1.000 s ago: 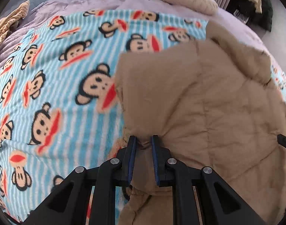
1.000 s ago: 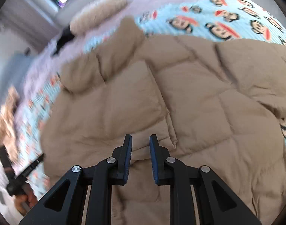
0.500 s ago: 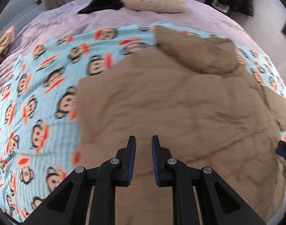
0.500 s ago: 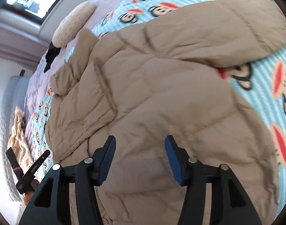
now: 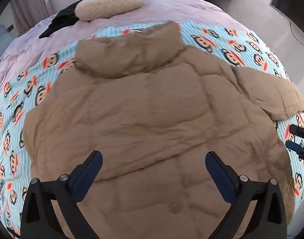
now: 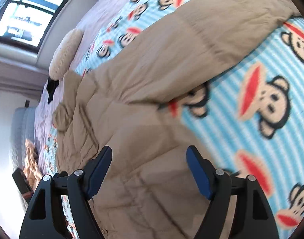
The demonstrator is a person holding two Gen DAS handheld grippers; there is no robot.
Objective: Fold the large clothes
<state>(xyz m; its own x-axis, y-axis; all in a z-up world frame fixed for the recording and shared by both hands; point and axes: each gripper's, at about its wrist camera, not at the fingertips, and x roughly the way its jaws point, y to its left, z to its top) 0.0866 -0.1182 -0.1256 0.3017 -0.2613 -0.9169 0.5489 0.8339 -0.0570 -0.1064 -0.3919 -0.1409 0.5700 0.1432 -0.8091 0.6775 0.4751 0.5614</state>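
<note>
A home bedroom: a wide bed [image 5: 172,6] under a lilac cover, with a light blue cartoon-monkey blanket [image 5: 241,45] spread over it and a cream knitted pillow [image 5: 108,5] at the far end. A padded grey headboard [image 6: 20,131] stands beside the bed, below a large window [image 6: 26,14] with curtains [image 5: 30,8]

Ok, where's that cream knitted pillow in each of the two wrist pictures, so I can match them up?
Left wrist view: the cream pillow lies at the top, left of centre, on the lilac bedspread beyond the tan puffer jacket.
Right wrist view: the same pillow sits upper left, below the window.
Shared landmark: the black garment right beside the pillow in both.
</note>
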